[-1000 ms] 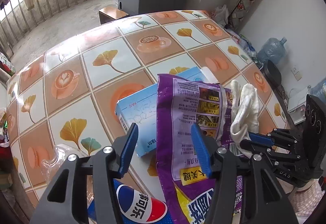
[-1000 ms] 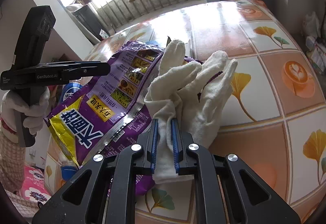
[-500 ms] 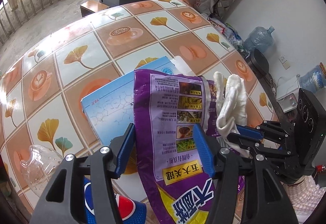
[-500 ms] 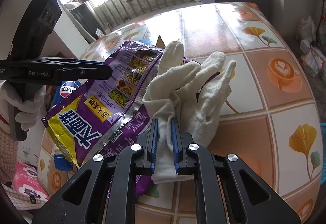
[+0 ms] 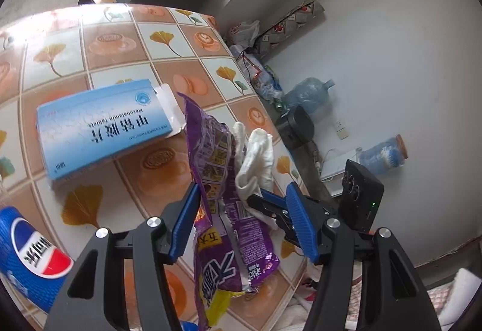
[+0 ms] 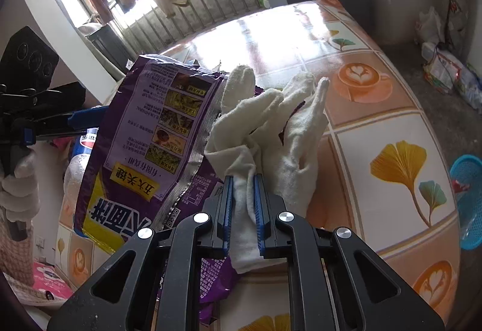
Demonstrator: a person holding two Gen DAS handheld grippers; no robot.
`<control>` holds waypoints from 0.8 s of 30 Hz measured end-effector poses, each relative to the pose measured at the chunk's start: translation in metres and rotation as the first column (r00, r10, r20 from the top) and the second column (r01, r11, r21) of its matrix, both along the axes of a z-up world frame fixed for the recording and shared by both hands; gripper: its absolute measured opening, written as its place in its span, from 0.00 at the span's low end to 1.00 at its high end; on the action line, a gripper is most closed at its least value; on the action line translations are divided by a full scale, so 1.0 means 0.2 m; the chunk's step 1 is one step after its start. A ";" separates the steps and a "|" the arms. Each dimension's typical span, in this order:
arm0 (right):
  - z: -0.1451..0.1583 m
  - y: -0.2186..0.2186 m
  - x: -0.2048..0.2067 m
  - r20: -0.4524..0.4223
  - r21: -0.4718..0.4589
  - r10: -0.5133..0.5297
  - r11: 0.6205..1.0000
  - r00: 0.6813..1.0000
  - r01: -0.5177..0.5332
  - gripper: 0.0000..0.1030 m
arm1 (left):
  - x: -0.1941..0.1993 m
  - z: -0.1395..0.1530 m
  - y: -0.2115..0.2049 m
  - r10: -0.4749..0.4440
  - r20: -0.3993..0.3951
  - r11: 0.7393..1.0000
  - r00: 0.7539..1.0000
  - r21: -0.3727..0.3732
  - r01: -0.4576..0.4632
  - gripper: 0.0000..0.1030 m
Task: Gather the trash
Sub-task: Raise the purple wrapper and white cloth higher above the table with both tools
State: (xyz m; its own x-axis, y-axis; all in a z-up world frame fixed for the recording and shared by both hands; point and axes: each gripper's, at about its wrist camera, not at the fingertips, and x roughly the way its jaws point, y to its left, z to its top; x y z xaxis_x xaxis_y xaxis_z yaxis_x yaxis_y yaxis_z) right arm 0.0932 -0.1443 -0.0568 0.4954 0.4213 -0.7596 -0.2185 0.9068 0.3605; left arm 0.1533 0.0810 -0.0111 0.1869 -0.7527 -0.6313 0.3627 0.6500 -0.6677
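I keep the right hand-held gripper (image 6: 243,207) clamped on the white glove (image 6: 271,132) — the left hand-held gripper (image 5: 241,222), jaws apart, straddles the purple bag (image 5: 223,210); next, I close on it.

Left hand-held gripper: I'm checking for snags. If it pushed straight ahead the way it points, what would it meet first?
Most likely the purple snack bag, already standing between the open fingers of the left hand-held gripper; the white glove lies just beyond, though depth is unclear.

Table (image 5: 192,83): tiled-pattern top, ginkgo leaves and coffee cups. Lying on it: blue medicine box (image 5: 102,126); purple snack bag (image 5: 229,243); Pepsi bottle (image 5: 27,255) at near edge.
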 end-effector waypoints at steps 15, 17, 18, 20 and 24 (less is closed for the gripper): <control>-0.02 -0.02 -0.03 0.027 0.029 -0.094 0.995 0.995 0.093 0.11 | -0.14 -0.08 -0.21 -0.095 0.019 0.990 0.995 0.106 0.092 0.54; -0.03 -0.04 -0.03 0.031 0.041 -0.109 0.993 0.994 0.108 0.11 | -0.16 -0.09 -0.25 -0.114 0.031 0.984 0.993 0.142 0.108 0.52; -0.03 -0.05 -0.03 0.032 0.048 -0.116 0.992 0.993 0.115 0.11 | -0.17 -0.10 -0.27 -0.122 0.042 0.979 0.992 0.168 0.113 0.51; -0.04 -0.07 -0.03 0.033 0.062 -0.125 0.990 0.992 0.123 0.11 | -0.18 -0.12 -0.30 -0.133 0.067 0.966 0.989 0.231 0.114 0.48; -0.03 -0.08 -0.06 0.037 0.080 -0.140 0.987 0.989 0.137 0.11 | -0.20 -0.15 -0.36 -0.161 0.117 0.934 0.980 0.338 0.113 0.41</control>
State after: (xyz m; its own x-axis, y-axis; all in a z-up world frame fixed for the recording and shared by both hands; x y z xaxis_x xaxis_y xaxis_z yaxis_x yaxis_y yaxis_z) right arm 0.0814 -0.1604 -0.0637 0.5843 0.4026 -0.7046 -0.1094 0.8994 0.4231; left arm 0.1131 0.0084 -0.0405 0.2018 -0.5327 -0.8219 0.5385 0.7613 -0.3612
